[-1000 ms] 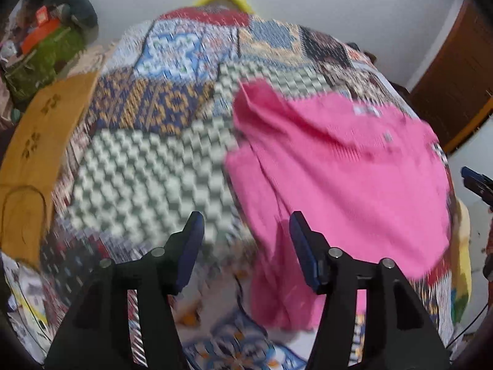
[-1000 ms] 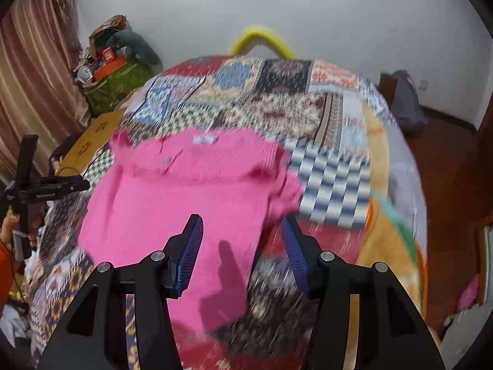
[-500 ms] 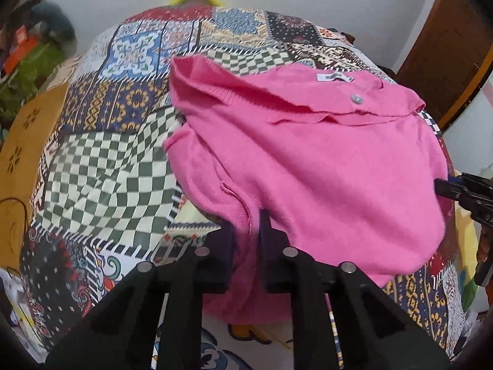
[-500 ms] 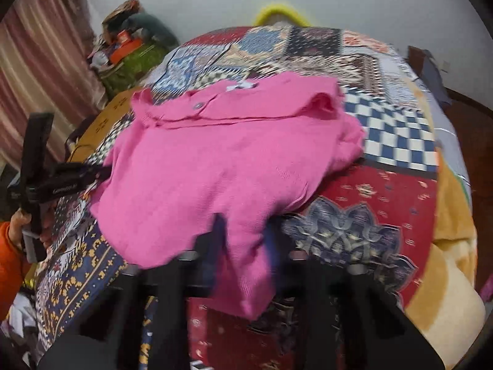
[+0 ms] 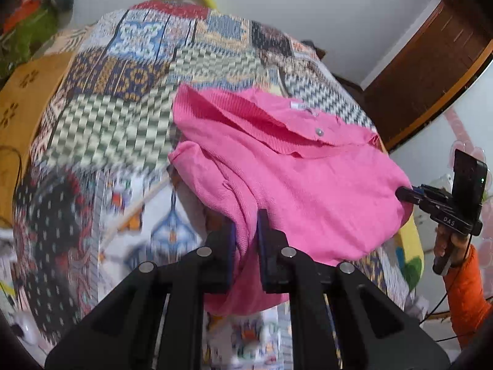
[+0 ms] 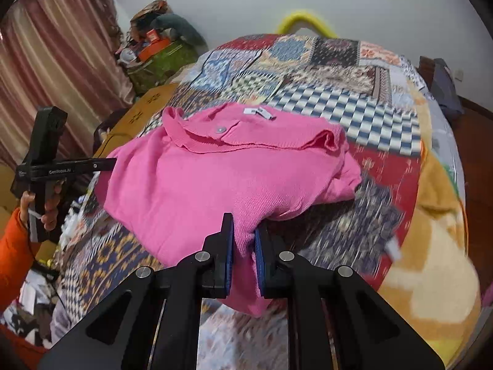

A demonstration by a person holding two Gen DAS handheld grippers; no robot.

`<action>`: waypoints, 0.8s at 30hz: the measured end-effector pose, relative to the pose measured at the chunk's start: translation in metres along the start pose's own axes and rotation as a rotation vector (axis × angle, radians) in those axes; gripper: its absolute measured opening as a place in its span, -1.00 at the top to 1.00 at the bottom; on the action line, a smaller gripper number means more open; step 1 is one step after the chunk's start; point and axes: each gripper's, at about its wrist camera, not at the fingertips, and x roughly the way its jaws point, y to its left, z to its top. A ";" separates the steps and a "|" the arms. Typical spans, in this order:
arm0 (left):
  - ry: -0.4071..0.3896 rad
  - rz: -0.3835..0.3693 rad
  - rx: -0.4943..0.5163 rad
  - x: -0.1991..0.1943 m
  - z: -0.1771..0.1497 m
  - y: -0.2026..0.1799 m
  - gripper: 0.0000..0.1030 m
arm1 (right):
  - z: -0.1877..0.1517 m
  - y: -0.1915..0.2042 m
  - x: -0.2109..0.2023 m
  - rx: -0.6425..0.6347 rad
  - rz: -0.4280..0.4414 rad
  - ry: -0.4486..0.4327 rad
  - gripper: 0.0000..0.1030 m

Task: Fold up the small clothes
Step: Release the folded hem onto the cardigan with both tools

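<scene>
A small pink knit sweater [image 5: 295,182] lies on a patchwork quilt [image 5: 123,114], collar with a button at the far end. My left gripper [image 5: 246,225] is shut on the sweater's near left hem and lifts it. My right gripper [image 6: 243,231] is shut on the near right hem of the sweater [image 6: 200,182]. Each gripper shows in the other's view: the right one [image 5: 403,192] at the sweater's right edge, the left one [image 6: 107,163] at its left edge. The hem hangs between the grippers.
The quilt [image 6: 354,117] covers a bed. A cluttered pile of boxes and bags [image 6: 154,49] stands at the back left by a pink curtain [image 6: 52,71]. A wooden door [image 5: 431,71] is at the right. A yellow hoop [image 6: 305,21] is behind the bed.
Both grippers went from open to shut on the sweater's near hem corners. The hem has since been lifted and drawn back towards me, away from the collar.
</scene>
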 end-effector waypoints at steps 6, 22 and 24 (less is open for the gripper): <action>0.073 0.030 0.010 0.005 -0.045 0.006 0.76 | -0.036 0.002 0.006 0.016 0.010 0.063 0.78; -0.101 0.239 0.136 0.004 0.018 -0.004 0.08 | 0.003 -0.014 -0.009 -0.004 -0.125 -0.045 0.30; -0.073 0.253 0.169 0.018 0.025 -0.007 0.08 | 0.008 -0.017 0.006 -0.015 -0.129 -0.011 0.30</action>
